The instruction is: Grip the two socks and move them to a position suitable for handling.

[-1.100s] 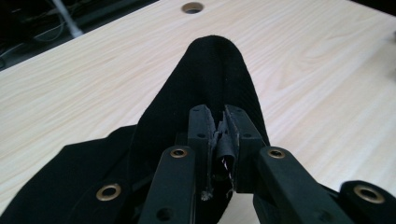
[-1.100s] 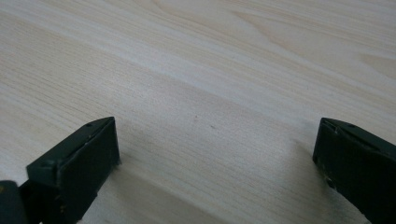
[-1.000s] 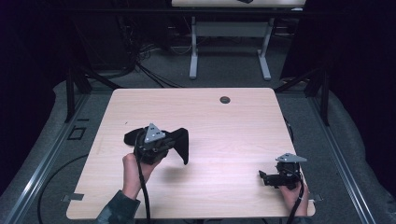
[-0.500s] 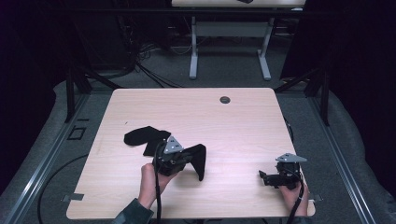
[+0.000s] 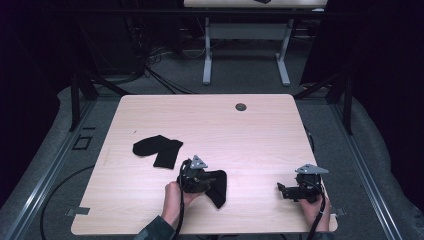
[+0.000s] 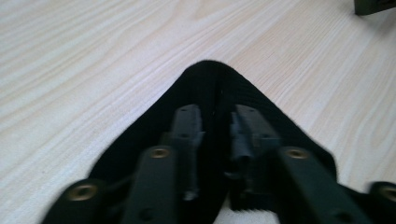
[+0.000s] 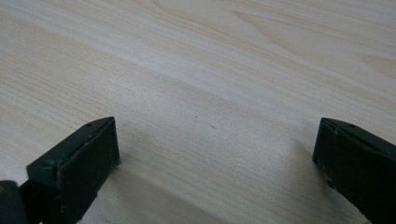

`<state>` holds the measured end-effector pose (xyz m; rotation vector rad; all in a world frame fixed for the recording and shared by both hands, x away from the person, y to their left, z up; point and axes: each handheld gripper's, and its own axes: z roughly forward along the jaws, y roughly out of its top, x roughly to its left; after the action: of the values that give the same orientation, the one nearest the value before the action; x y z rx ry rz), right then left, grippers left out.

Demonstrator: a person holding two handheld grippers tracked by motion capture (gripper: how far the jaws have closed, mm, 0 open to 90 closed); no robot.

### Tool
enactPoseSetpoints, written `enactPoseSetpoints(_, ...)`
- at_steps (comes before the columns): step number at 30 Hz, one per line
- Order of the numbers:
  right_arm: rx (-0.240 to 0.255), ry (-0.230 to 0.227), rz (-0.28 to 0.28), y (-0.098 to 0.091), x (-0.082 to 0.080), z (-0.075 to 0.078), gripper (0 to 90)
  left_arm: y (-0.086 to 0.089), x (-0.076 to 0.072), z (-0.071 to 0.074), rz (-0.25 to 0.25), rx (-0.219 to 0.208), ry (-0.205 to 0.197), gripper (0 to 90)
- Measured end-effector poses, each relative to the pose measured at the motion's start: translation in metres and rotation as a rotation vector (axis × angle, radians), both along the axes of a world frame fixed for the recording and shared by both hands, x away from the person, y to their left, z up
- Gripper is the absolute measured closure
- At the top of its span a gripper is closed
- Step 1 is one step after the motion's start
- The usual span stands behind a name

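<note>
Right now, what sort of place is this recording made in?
Probably a lab or recording studio, not a home: a bare wooden table stands on grey carpet between dark curtains, cables trail across the floor, and a second desk stands behind.

No writing, label, brand mark, number or sign can be read anywhere in these pictures: the pale wooden table (image 5: 260,130) carries none, the black socks (image 5: 156,149) lying on it are plain, and the tool in each hand bears no lettering that can be made out
</note>
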<state>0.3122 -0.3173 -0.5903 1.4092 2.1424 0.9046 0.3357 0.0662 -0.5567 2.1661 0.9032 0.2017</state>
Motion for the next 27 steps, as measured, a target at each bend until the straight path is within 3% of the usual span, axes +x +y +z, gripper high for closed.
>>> enactPoseSetpoints(1,0.000,0.000,0.001,0.000,0.000,0.000,0.1,0.006,-0.001,0.003,0.015,-0.019,-0.027,39.7)
enactPoseSetpoints(4,0.000,0.000,0.001,0.000,0.000,0.000,0.1,0.012,-0.003,0.008,0.033,-0.024,-0.053,27.4)
enactPoseSetpoints(7,-0.001,0.000,-0.001,0.000,0.000,0.000,0.2,0.032,-0.006,0.015,0.070,-0.023,-0.076,20.8)
enactPoseSetpoints(11,-0.008,0.001,-0.007,0.000,-0.001,0.000,0.9,0.052,-0.014,0.017,0.068,-0.007,-0.118,15.1)
enactPoseSetpoints(17,-0.005,-0.001,-0.013,0.000,-0.002,0.001,1.6,0.060,-0.021,0.011,0.064,0.029,-0.112,10.5)
enactPoseSetpoints(20,-0.014,0.019,-0.016,0.002,-0.001,0.002,0.7,0.059,-0.024,0.003,0.049,0.073,-0.094,8.6)
enactPoseSetpoints(22,0.020,0.035,0.005,0.004,-0.001,0.004,0.0,0.058,-0.026,0.000,0.048,0.086,-0.096,8.0)
enactPoseSetpoints(23,0.066,0.043,0.018,0.007,-0.002,0.005,0.0,0.058,-0.027,-0.001,0.048,0.090,-0.098,8.0)
enactPoseSetpoints(24,0.066,0.043,0.018,0.007,-0.002,0.005,0.0,0.058,-0.027,-0.001,0.048,0.090,-0.098,7.9)
enactPoseSetpoints(25,0.104,0.035,0.040,0.015,-0.005,0.011,0.0,0.057,-0.028,-0.003,0.048,0.088,-0.093,7.8)
enactPoseSetpoints(26,0.104,0.035,0.040,0.015,-0.005,0.011,0.0,0.057,-0.028,-0.003,0.048,0.088,-0.093,7.7)
enactPoseSetpoints(27,0.114,0.024,0.078,0.028,-0.011,0.022,0.0,0.054,-0.028,-0.006,0.045,0.101,-0.091,7.7)
